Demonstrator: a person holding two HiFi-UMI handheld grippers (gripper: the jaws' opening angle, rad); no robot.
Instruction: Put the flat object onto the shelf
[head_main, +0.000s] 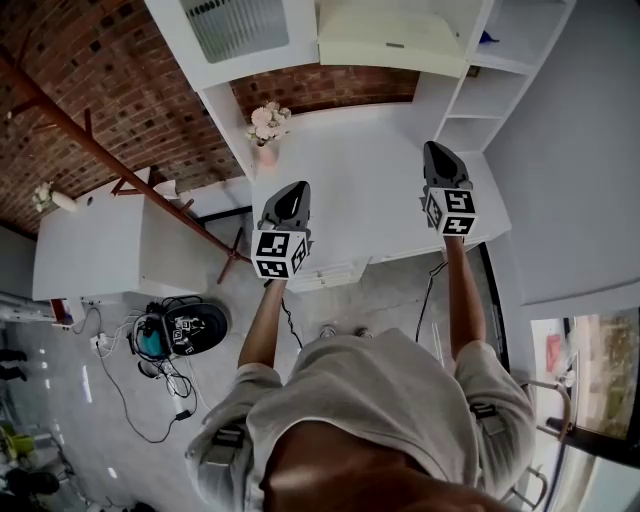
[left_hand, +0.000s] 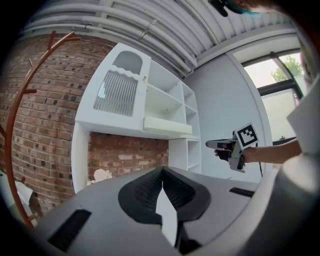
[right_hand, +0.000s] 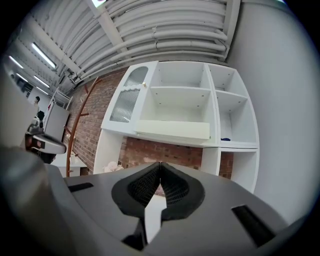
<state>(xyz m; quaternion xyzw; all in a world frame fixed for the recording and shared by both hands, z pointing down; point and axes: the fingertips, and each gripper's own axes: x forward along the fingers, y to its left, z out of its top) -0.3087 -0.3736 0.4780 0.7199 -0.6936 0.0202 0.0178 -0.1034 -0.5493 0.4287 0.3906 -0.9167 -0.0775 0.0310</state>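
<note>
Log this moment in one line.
left gripper: shut, empty | right gripper: shut, empty | cream flat slab: resting on white shelf unit

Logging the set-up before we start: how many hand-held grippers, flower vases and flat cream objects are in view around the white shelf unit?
Hand-held grippers: 2, the left hand-held gripper and the right hand-held gripper
Flower vase: 1
Flat cream object: 1
Total: 4
</note>
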